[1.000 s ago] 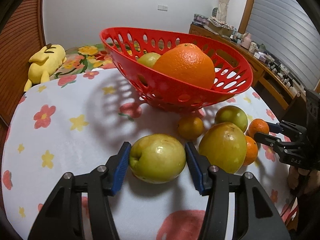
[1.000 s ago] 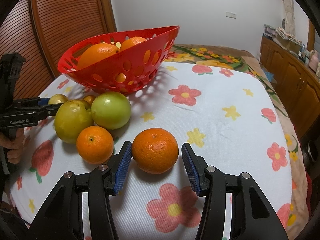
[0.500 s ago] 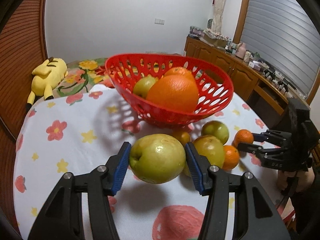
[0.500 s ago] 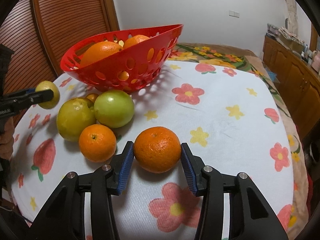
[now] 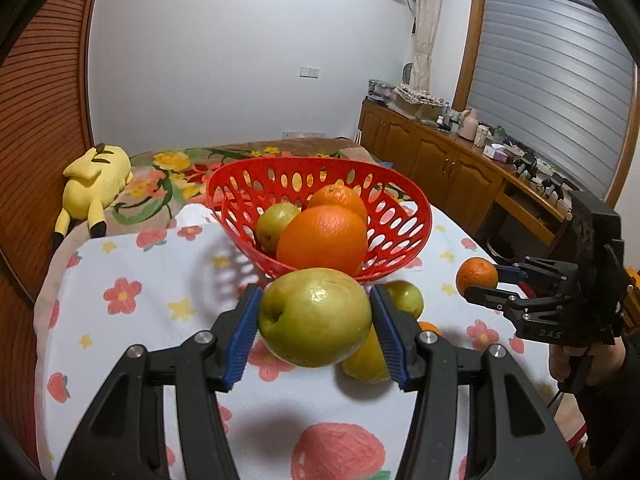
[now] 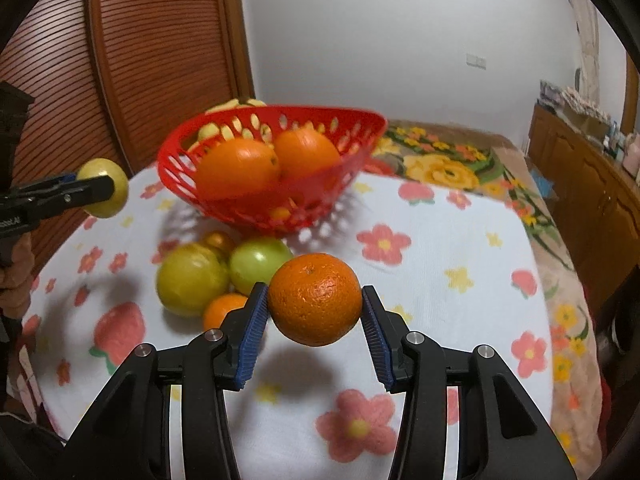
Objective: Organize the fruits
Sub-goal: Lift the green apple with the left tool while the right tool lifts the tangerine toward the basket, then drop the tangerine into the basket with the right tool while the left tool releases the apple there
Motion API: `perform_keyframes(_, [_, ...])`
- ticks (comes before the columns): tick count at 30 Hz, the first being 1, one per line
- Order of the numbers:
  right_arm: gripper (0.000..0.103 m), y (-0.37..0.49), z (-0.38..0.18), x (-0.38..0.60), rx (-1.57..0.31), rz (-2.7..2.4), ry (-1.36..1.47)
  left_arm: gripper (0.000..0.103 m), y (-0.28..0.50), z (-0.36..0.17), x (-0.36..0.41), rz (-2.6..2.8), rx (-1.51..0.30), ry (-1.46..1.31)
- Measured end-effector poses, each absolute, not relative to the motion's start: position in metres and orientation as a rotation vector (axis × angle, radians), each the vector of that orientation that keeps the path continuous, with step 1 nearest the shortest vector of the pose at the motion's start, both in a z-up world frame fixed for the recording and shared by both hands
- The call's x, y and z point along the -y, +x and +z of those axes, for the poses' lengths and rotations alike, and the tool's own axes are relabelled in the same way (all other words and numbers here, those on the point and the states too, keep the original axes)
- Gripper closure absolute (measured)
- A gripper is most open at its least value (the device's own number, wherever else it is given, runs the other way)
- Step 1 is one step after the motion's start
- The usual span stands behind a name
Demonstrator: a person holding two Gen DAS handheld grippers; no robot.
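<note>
My left gripper (image 5: 314,322) is shut on a yellow-green apple (image 5: 315,317), held in the air above the table. My right gripper (image 6: 315,308) is shut on a small orange (image 6: 315,298), also lifted off the cloth. Each gripper shows in the other's view: the right gripper (image 5: 480,285) with its orange (image 5: 476,276), the left gripper (image 6: 100,188) with its apple (image 6: 105,172). The red perforated basket (image 5: 404,216) sits behind, holding two oranges (image 5: 322,240) and a green fruit (image 5: 276,224). Loose fruit lies on the cloth: a yellow-green one (image 6: 192,278), a green one (image 6: 258,260), an orange (image 6: 224,308).
A white cloth with flowers and strawberries (image 6: 460,280) covers the table. A yellow plush toy (image 5: 94,184) lies on the floral bedding behind. Wooden cabinets (image 5: 448,164) line the right wall, a slatted wooden door (image 6: 152,60) the left. A small orange fruit (image 6: 219,240) sits by the basket.
Both grippers rose from the table with their fruit. The right jaws closed onto the orange before lifting it. The basket now appears lower in both views.
</note>
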State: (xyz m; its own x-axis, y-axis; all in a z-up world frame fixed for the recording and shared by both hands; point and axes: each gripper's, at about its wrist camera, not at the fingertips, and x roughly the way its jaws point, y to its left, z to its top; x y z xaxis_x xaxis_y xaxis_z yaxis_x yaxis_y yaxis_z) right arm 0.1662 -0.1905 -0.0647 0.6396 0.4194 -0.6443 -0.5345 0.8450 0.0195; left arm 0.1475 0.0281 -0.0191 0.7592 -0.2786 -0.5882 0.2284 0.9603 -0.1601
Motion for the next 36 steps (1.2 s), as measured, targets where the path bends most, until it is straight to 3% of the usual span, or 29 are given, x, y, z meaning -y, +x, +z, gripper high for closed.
perform_keyframes(20, [0.056, 0.193, -0.026, 0.149, -0.587, 0.592, -0.232, 0.049, 0.179, -0.009, -0.039, -0.269, -0.624, -0.072])
perform_keyframes(36, [0.056, 0.231, -0.037, 0.130, -0.629, 0.633, -0.257, 0.049, 0.227, -0.012, -0.045, -0.266, -0.654, -0.073])
